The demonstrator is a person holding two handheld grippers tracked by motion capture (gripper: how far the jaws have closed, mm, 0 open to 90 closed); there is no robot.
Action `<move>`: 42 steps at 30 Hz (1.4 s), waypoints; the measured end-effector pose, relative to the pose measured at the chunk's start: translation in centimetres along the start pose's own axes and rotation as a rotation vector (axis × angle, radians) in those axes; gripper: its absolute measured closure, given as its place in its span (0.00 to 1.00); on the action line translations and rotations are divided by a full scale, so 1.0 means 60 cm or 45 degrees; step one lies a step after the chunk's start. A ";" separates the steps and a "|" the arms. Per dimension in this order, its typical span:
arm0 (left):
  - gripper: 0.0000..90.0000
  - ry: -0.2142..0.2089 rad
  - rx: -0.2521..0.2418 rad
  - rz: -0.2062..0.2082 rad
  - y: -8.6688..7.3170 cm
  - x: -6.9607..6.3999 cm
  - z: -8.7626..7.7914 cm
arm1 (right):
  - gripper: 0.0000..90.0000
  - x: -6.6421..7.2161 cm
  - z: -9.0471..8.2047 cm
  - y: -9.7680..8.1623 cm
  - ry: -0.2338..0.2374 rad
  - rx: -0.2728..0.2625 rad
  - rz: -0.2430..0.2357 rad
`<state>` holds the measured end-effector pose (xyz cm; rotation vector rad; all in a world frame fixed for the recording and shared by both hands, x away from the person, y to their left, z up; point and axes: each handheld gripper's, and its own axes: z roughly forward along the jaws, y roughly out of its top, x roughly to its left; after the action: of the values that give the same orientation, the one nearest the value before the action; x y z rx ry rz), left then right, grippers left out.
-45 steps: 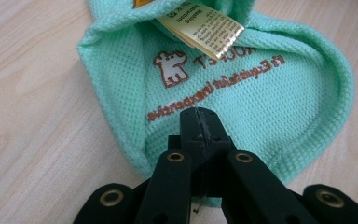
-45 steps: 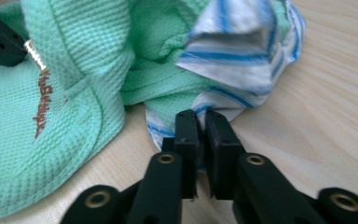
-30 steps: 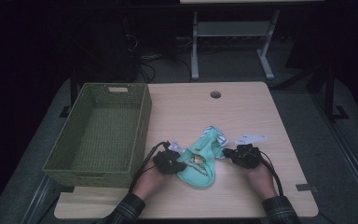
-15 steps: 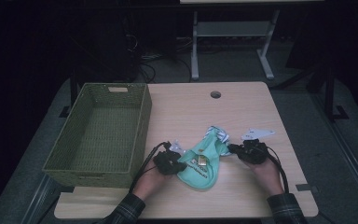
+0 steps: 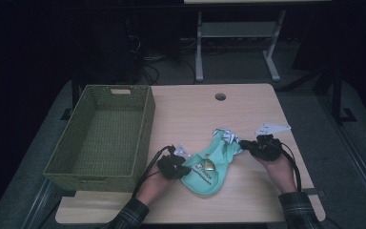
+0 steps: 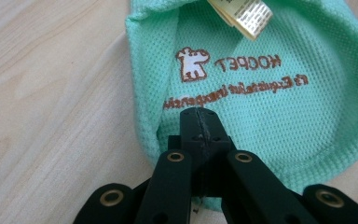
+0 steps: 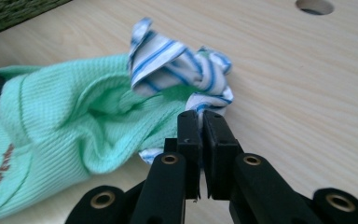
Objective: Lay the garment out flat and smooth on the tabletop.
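Diagonally laid mint garment [image 5: 209,164], striped end far-right, both grippers' fingers clamped on it.

Left claw [image 5: 183,168] and right claw [image 5: 243,144], each held in one hand, forearms entering from the near edge in plaid sleeves. Both claws lie low and point inward toward each other. Jaws of each are pressed together, pinching fabric.

Garment [image 5: 208,164] on table [image 5: 248,114] — basket [image 5: 102,136] at left.
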<state>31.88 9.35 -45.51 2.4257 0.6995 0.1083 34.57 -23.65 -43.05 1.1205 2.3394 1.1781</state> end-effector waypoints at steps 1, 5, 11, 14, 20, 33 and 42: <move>0.99 0.001 0.000 0.000 0.000 0.000 0.000 | 0.95 -0.004 -0.001 0.000 -0.001 -0.006 0.006; 1.00 0.005 -0.005 0.001 0.000 -0.001 0.001 | 0.95 -0.015 0.002 -0.004 0.000 -0.003 0.026; 1.00 0.006 -0.003 0.000 0.000 -0.002 0.001 | 0.96 -0.036 0.007 -0.006 0.000 0.017 0.062; 1.00 0.008 0.000 0.002 0.000 -0.003 0.000 | 0.96 -0.045 0.012 -0.004 -0.003 0.025 0.063; 0.99 0.007 -0.001 0.005 0.000 -0.003 0.000 | 0.96 -0.059 0.032 -0.008 -0.016 0.075 0.096; 0.79 -0.042 -0.061 0.010 0.012 -0.017 -0.009 | 0.82 -0.033 0.004 -0.011 -0.005 0.011 0.081; 0.72 0.015 -0.134 0.001 0.033 0.010 -0.026 | 0.87 0.007 -0.016 -0.023 0.077 -0.006 0.043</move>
<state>32.95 9.14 -43.15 2.3262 0.6812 0.1559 33.04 -24.37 -43.50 1.1427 2.3697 1.2448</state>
